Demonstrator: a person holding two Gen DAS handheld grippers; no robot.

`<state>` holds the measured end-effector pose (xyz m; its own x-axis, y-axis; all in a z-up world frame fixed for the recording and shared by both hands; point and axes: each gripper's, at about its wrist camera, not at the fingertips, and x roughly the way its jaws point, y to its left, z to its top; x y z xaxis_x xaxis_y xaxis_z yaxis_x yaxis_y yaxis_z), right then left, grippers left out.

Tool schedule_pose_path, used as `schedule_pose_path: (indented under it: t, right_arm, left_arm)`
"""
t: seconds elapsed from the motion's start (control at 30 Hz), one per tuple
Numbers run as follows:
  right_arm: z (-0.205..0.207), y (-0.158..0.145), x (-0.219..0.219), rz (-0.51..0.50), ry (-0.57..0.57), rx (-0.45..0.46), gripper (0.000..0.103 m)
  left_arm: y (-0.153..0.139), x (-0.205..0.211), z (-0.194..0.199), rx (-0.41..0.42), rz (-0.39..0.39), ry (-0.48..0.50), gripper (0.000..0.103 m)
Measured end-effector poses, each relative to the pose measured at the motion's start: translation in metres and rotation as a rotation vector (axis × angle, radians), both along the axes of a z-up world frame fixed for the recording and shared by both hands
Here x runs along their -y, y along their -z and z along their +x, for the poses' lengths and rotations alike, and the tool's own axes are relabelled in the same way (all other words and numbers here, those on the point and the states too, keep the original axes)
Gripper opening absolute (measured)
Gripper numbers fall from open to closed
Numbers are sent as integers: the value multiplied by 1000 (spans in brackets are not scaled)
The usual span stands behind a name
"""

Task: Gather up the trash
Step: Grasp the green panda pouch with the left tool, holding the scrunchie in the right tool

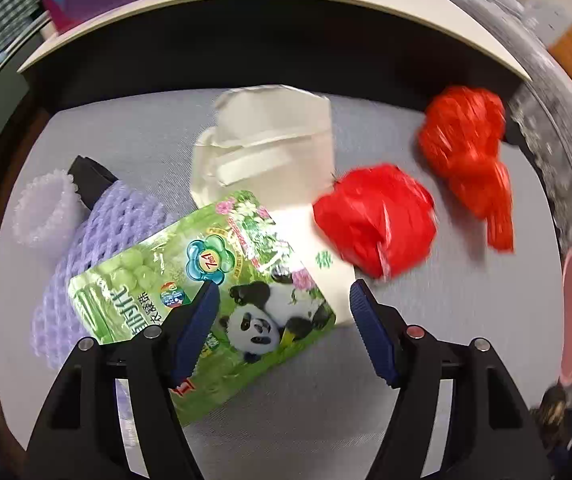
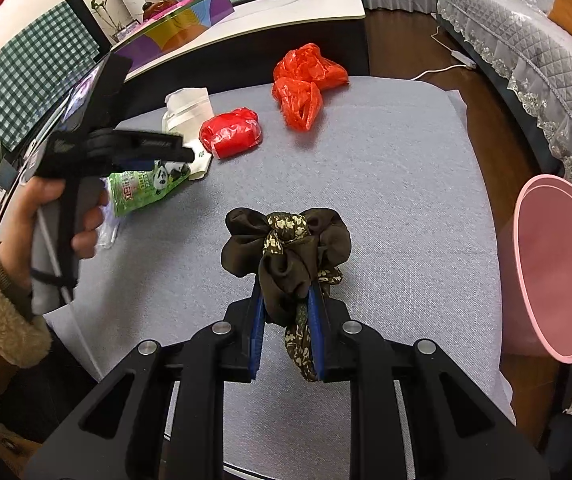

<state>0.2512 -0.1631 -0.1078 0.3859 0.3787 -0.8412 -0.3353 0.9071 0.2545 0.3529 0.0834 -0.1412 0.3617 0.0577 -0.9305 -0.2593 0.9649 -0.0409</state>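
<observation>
The green panda pouch lies flat on the grey cushion, its long axis running from near left to far right in the left wrist view, over a purple foam net. The left gripper hangs above it, jaws apart, touching nothing; the pouch sits under the left finger. To the right lie two red bags. The right gripper is clamped on a dark brown scrunchie, near the pink bin.
</observation>
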Motion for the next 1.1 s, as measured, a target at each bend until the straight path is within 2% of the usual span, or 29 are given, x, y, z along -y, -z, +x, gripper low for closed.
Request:
schedule_pose_path:
  t: [0.2, 0.37, 0.43, 0.47, 0.53, 0.6, 0.7, 0.73, 0.87, 1.1]
  right_arm:
    - [2, 0, 2, 14, -5, -12, 22]
    - [1, 0, 2, 19, -6, -14, 22]
    - [1, 0, 3, 17, -5, -14, 22]
    - [1, 0, 3, 17, -5, -14, 22]
    - [1, 0, 4, 17, -4, -13, 22]
    - [1, 0, 4, 17, -4, -12, 22]
    - [0, -4, 3, 20, -9, -2, 22]
    - [-1, -5, 3, 22, -11, 2, 22]
    - [-4, -11, 3, 18, -12, 25, 22]
    - [-11, -23, 10, 23, -4, 78, 22]
  left_arm:
    - [0, 1, 13, -24, 20, -79, 66]
    - [7, 3, 25, -78, 111, -105, 63]
    - [8, 4, 26, -55, 137, -125, 48]
    - [7, 4, 23, -35, 130, -127, 46]
    - [7, 3, 17, -18, 109, -118, 35]
    - [6, 2, 12, -3, 100, -104, 28]
    - [2, 2, 2, 26, 89, -93, 24]
    - [-2, 2, -3, 37, 86, -87, 2]
    - [-23, 3, -22, 83, 86, -51, 1]
    - [-61, 2, -71, 149, 33, -27, 0]
